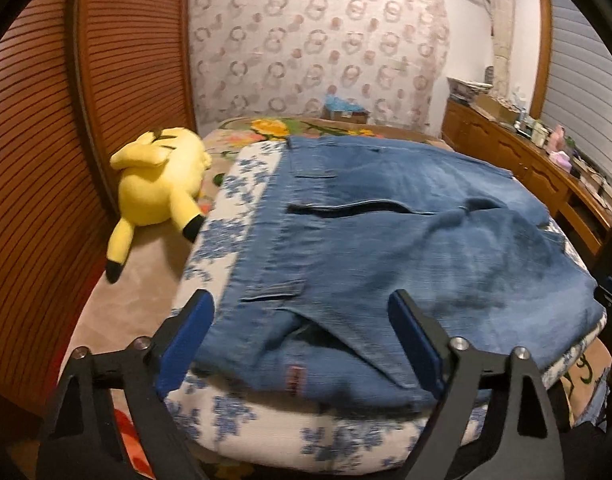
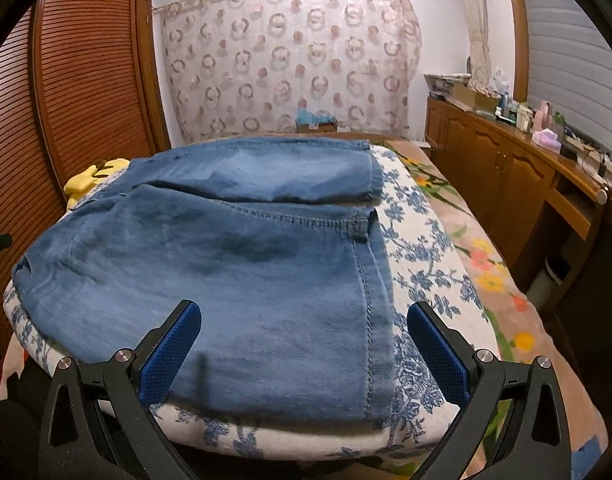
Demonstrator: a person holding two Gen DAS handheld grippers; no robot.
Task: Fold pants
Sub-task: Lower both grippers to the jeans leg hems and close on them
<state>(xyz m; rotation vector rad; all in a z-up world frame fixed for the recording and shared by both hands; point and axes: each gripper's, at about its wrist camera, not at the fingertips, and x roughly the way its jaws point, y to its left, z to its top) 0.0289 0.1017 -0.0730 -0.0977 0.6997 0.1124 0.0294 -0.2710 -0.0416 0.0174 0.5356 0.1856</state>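
Now | pants (image 1: pixel 385 240) folded on floral cushion (image 1: pixel 266 436) | left tongs (image 1: pixel 302 344) wide, empty | right tongs (image 2: pixel 306 344) wide, empty

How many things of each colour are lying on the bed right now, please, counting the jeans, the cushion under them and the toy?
Blue: 1, the jeans
White with blue flowers: 1, the cushion under the jeans
Yellow: 1, the plush toy beside the cushion
Total: 3
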